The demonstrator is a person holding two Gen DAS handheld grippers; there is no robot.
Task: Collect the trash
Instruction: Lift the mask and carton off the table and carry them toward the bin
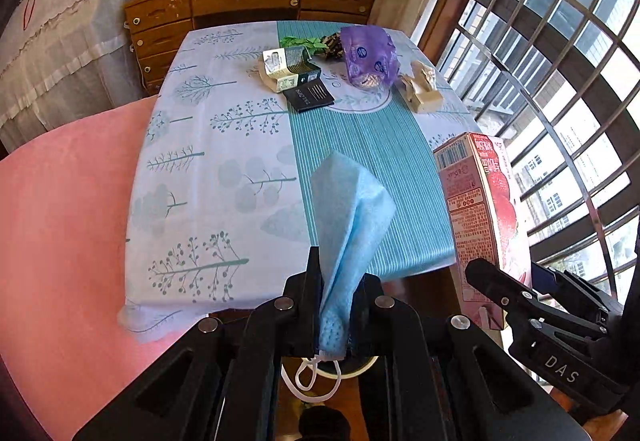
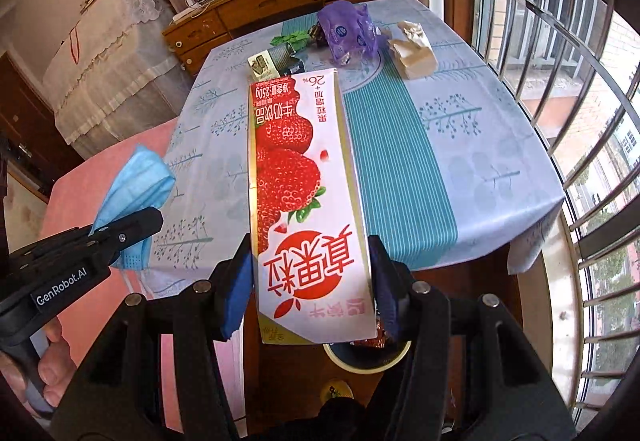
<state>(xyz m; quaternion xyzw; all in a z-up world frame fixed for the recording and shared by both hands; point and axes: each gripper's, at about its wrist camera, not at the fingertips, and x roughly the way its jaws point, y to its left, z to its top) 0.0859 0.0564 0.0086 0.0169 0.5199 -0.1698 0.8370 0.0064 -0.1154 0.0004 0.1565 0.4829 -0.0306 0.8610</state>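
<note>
My left gripper (image 1: 340, 281) is shut on a blue face mask (image 1: 352, 209), held just off the near edge of the table (image 1: 224, 161); its white ear loop hangs below. My right gripper (image 2: 312, 273) is shut on a strawberry milk carton (image 2: 304, 201), held beside the left one; the carton also shows in the left wrist view (image 1: 480, 209). Left on the far half of the table are a purple plastic bag (image 1: 370, 55), small cartons (image 1: 288, 67), a dark booklet (image 1: 310, 97), a green wrapper (image 1: 302, 41) and crumpled beige paper (image 1: 422, 89).
A round bin (image 2: 368, 357) sits on the floor below the grippers, partly hidden. A pink surface (image 1: 68, 221) lies to the left of the table. A wooden dresser (image 1: 248, 1) stands behind the table. Barred windows (image 1: 560, 81) run along the right.
</note>
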